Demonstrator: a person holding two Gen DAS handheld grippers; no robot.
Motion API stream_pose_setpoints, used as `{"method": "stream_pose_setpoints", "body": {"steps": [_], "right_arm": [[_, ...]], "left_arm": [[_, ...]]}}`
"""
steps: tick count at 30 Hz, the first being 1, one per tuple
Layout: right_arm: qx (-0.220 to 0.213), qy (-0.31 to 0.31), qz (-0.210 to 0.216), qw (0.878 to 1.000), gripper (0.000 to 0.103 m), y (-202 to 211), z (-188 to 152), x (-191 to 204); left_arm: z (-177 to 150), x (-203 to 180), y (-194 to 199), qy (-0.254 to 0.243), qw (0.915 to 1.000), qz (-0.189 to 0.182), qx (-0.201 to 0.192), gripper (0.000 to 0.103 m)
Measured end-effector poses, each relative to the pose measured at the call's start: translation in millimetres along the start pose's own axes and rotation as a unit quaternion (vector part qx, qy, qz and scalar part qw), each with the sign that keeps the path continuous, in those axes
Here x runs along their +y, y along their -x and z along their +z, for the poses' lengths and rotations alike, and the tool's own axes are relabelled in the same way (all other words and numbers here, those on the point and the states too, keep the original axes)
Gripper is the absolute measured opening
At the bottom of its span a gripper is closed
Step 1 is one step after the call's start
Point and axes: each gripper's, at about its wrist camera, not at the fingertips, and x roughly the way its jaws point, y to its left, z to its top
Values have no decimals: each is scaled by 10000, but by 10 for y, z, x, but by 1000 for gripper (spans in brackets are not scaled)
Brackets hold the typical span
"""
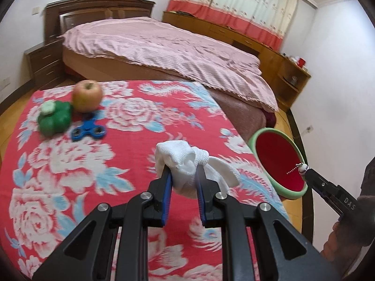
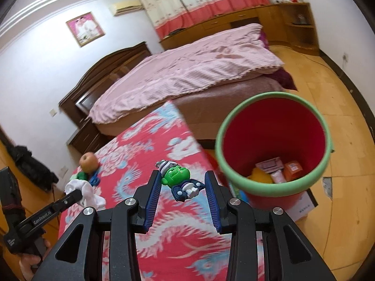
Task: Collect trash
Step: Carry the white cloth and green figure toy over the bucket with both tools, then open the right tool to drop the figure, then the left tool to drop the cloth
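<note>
My left gripper [image 1: 183, 172] is shut on a crumpled white cloth [image 1: 187, 164] and holds it above the red floral tablecloth [image 1: 70, 175]; the cloth also shows in the right wrist view [image 2: 84, 190]. My right gripper [image 2: 183, 179] has its jaws apart, with a green-headed toy keychain [image 2: 181, 178] between them; whether the pads touch it I cannot tell. The keychain's bead chain shows in the left wrist view [image 1: 294, 169] over the bin. The red trash bin with a green rim [image 2: 273, 145] stands on the floor right of the table, with several pieces of packaging inside.
An apple [image 1: 87, 96], a green pepper toy [image 1: 55, 120] and a blue fidget spinner [image 1: 89, 130] lie at the table's far left. A pink-covered bed [image 1: 164, 49] stands behind the table. A white box [image 2: 304, 207] sits under the bin.
</note>
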Motion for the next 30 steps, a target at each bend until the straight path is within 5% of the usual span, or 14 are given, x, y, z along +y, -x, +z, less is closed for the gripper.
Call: {"method": "stream_pose_setpoints", "body": {"steps": [13, 30], "right_arm": [[-96, -543, -594, 9967, 39, -49, 152, -689], [54, -729, -898, 9933, 40, -364, 250, -1093]], "left_arm": [[141, -645, -440, -600, 9973, -289, 303, 19], [262, -1213, -952, -1104, 9907, -536, 588, 19]]}}
